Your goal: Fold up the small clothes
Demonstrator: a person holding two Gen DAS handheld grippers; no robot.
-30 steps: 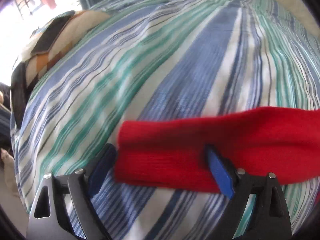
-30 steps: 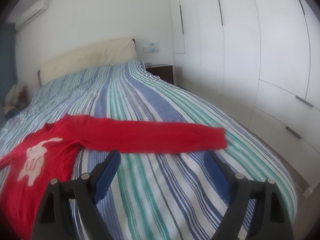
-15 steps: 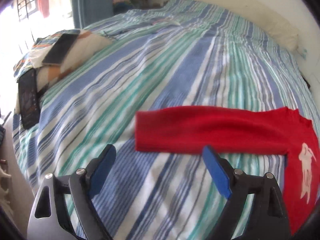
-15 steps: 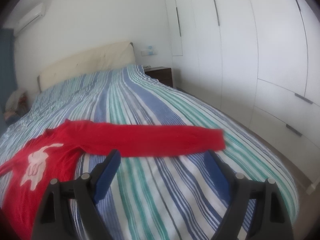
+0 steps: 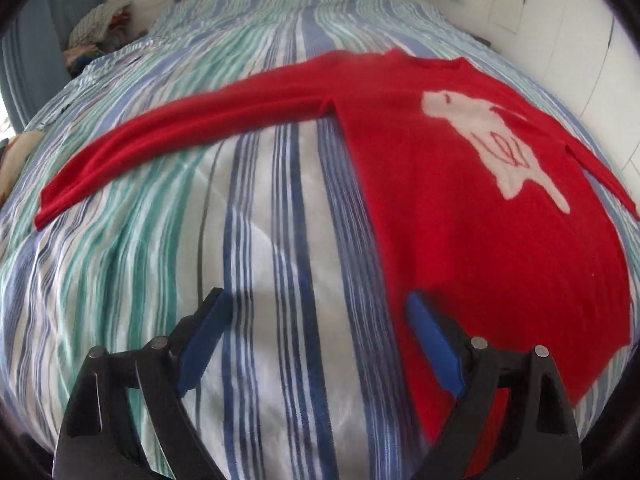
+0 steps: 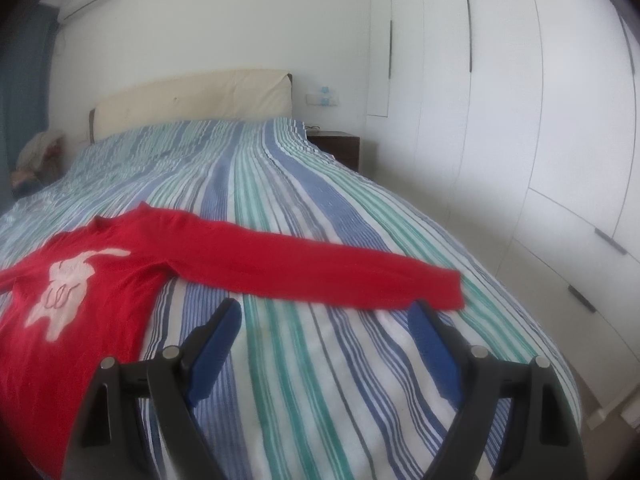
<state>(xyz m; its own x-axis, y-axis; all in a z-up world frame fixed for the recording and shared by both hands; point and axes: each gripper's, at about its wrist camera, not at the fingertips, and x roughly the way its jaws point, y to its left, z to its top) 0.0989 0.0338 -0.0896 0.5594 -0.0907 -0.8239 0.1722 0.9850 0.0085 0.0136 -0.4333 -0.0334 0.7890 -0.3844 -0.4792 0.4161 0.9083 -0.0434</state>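
A red long-sleeved sweater [image 5: 460, 208] with a white animal print lies flat on the striped bed, front up, both sleeves spread out. My left gripper [image 5: 316, 320] is open and empty, above the bedspread just left of the sweater's lower hem. Its right pad [image 5: 434, 344] overlaps the hem edge in the view. The sweater also shows in the right wrist view [image 6: 120, 280]. My right gripper [image 6: 324, 328] is open and empty, hovering just short of the right sleeve [image 6: 320, 268], near its cuff.
The striped blue, green and white bedspread [image 6: 320, 184] covers the whole bed. A cream headboard [image 6: 192, 100] is at the far end. A dark nightstand [image 6: 336, 148] and white wardrobe doors [image 6: 520, 120] stand on the right. A pile of clothes [image 5: 100, 28] sits far left.
My left gripper has let go of the left sleeve cuff, pulled back and swung right toward the sweater's hem. The right gripper has stayed nearly still, open.
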